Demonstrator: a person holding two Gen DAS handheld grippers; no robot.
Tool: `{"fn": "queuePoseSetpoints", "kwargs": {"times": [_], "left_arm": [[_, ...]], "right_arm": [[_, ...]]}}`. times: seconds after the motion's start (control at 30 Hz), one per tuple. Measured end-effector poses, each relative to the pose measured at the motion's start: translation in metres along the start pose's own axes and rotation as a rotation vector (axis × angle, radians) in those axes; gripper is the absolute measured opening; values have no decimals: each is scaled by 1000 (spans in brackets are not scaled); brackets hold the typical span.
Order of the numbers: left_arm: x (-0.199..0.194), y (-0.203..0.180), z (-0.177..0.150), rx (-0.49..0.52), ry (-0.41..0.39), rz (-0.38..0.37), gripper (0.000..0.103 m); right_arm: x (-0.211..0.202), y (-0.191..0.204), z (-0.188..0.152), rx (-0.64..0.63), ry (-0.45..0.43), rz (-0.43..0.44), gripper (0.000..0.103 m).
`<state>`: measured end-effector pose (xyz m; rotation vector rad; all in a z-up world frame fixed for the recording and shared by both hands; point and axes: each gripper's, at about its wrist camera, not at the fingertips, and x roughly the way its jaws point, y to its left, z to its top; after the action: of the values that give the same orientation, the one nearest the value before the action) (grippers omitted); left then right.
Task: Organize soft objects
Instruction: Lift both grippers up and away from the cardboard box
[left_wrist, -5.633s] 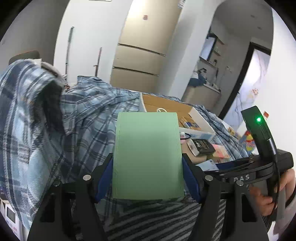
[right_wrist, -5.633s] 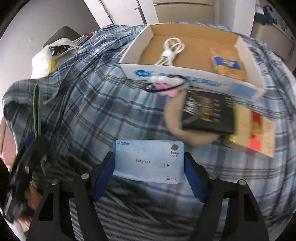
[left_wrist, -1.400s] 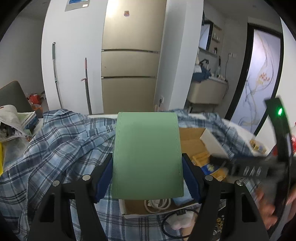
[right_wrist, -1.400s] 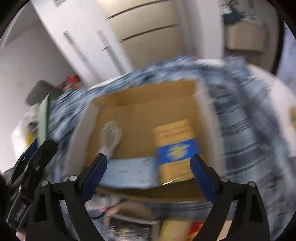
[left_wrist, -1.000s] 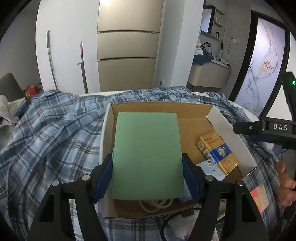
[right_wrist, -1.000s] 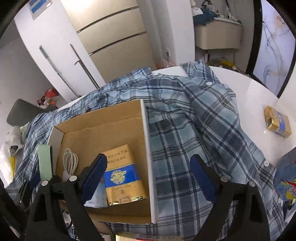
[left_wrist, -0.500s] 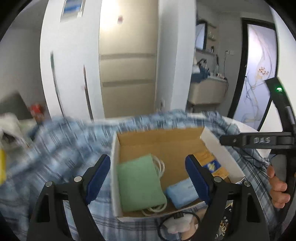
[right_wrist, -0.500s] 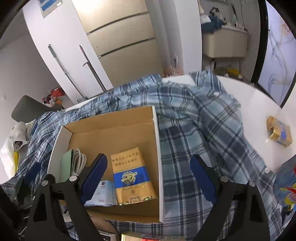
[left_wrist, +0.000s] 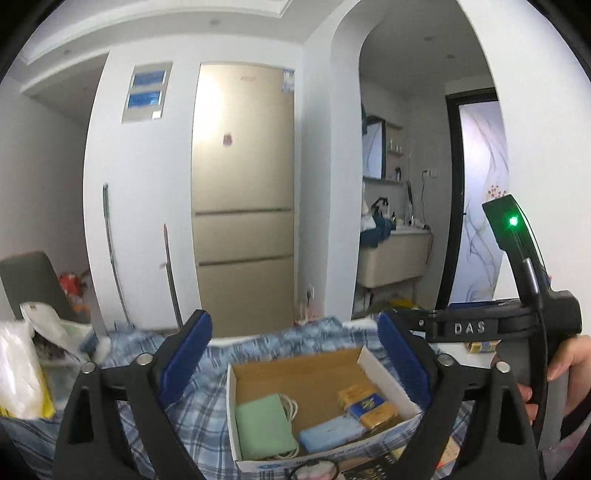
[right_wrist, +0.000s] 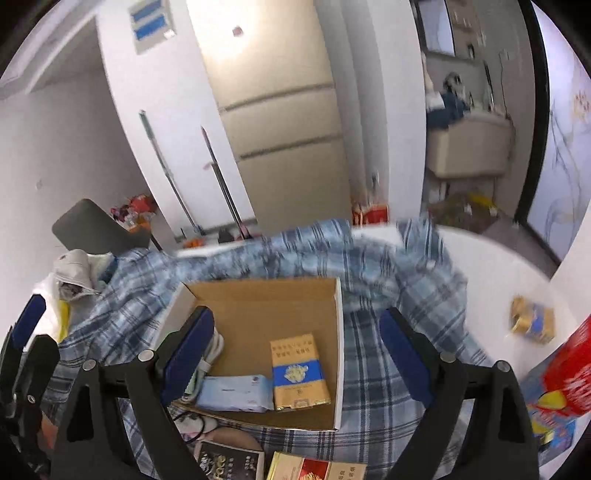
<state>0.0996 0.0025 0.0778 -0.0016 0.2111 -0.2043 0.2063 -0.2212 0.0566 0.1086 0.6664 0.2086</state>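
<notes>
An open cardboard box (left_wrist: 384, 374) rests on a blue plaid shirt (left_wrist: 199, 406). In it lie a green soft pouch (left_wrist: 264, 426), a light blue wipes pack (left_wrist: 330, 434), a yellow and blue packet (left_wrist: 365, 404) and a white cable (left_wrist: 290, 402). My left gripper (left_wrist: 293, 354) hovers above and behind the box, its jaws opening with nothing between them. My right gripper (right_wrist: 295, 350) hangs over the box (right_wrist: 340, 332), jaws also opening and empty. Below it I see the wipes pack (right_wrist: 234, 393) and the packet (right_wrist: 299, 371); its left finger hides most of the pouch.
A black box (right_wrist: 229, 461) and a red and gold box (right_wrist: 314, 470) lie in front of the cardboard box. A small yellow pack (right_wrist: 532, 323) sits on the white table at right, near a red bag (right_wrist: 565, 376). A white plastic bag (left_wrist: 18, 376) is at left.
The left gripper let the green pouch go into the box, opened wide and rose away. The right gripper also lifted and its jaws widened a little.
</notes>
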Motion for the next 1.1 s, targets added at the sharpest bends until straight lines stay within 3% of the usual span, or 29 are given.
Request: {"fn": "queuePoseSetpoints", "kwargs": {"times": [0.13,0.33,0.53,0.7,0.93,1.1], "left_arm": [[-28,-2,13,-24,-50,-24,103],[-71,-15,8,4,-81,13,103],[-89,-25,-14,5,-96,40,103],[-83,-23,-49,-1,-87,79,103],[-58,-9,-84,-36,3,96,103],[-56,-10,-91,-27,14,93,103]], "right_arm": [[-34,9,-3,-62,-80,-13,98],[-69,17,-20,-142,-159,-10,100],[-77,5,-48,-54,-173,86,103],[-70,-6,-73,-18,-206,132,103],[-56,-12,-97,-74,-201,85,103],[-49,-18,-114,-98,-215,70,103]]}}
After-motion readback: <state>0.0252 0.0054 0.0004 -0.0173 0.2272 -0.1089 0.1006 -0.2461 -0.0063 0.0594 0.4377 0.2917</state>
